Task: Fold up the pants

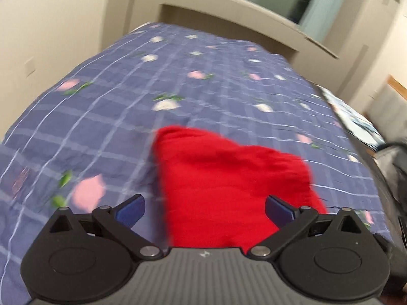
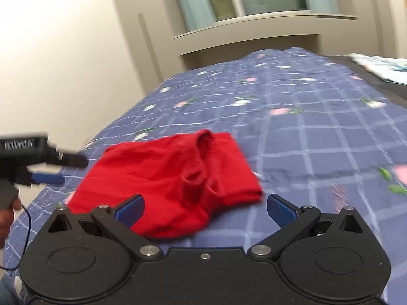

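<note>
The red pants (image 1: 229, 183) lie folded into a compact bundle on the blue checked bedspread (image 1: 127, 89). In the right wrist view the pants (image 2: 165, 175) show a rolled fold running across the top. My left gripper (image 1: 204, 209) is open and empty, held just above the near edge of the pants. My right gripper (image 2: 204, 209) is open and empty, just in front of the bundle's near right corner. The left gripper also shows in the right wrist view (image 2: 51, 169), at the far left beside the pants.
The bed (image 2: 318, 127) fills both views, with a wall on the left and a window shelf (image 2: 254, 28) behind it. A light patterned cloth (image 2: 381, 68) lies at the bed's far right. A dark object (image 1: 391, 167) stands at the bed's right edge.
</note>
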{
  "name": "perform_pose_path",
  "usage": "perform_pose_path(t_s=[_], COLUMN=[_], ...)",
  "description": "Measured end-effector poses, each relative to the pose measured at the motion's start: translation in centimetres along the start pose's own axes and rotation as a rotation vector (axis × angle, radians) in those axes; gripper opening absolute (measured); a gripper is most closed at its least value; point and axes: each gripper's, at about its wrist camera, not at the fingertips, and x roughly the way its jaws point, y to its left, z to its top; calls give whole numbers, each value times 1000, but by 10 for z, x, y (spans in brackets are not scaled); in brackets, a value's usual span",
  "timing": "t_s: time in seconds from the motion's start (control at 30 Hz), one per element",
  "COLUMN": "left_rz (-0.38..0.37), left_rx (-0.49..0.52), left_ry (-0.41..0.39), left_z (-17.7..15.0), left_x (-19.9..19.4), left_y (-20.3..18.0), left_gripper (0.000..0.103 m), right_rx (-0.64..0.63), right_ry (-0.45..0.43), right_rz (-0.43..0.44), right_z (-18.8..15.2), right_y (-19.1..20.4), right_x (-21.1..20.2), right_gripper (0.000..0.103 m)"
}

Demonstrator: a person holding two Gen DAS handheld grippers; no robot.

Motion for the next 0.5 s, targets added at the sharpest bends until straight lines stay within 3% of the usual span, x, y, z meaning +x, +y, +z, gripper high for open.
perform_pose_path(t_s=[0.13,0.2,0.27,0.37,0.5], left_rz=[51,56,30,-6,-26], left_rx=[-81,-100,-107,-84,-55], left_ry=[47,95,129,164,166], left_z=[-9,-12,-15,-19,-20], left_x=[10,19,25,33,34], left_y=[31,40,44,40,32], left_gripper=[102,102,102,102,102], right_rx=[8,33,74,103,75], right_ry=[58,96,135,164,128], right_rz=[74,91,98,60,60], right_z=[22,28,32,33,36], right_y=[1,-3,-8,-12,-13], right_x=[40,57,71,79,69], right_gripper=[102,96,80,36,21])
